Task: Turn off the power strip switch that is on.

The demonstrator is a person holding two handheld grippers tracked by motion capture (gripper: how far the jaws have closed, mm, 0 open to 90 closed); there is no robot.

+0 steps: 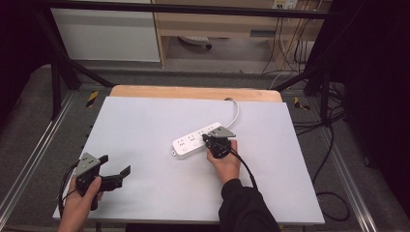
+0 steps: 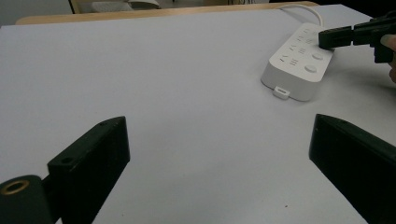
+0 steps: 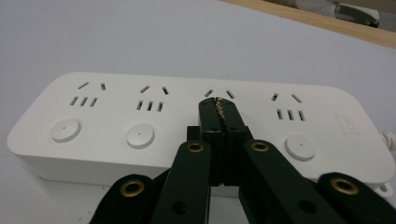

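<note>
A white power strip (image 1: 191,141) (image 2: 299,60) (image 3: 107,116) lies flat near the middle of the white table top (image 1: 145,116). It has several sockets, each with a round button. My right gripper (image 1: 207,138) (image 3: 218,105) is shut, jaws pressed together with nothing between them. Its tip sits over the third socket from the left in the right gripper view and hides that socket's button. The left gripper view shows that tip (image 2: 328,38) over the strip's far part. My left gripper (image 1: 116,165) (image 2: 219,122) stands open above bare table at the near left, holding nothing.
The strip's white cord (image 1: 236,108) runs off the far edge over a wooden border (image 1: 193,92). Black frame posts (image 1: 55,82) stand at the far corners, and dark cables (image 1: 333,145) lie on the floor to the right.
</note>
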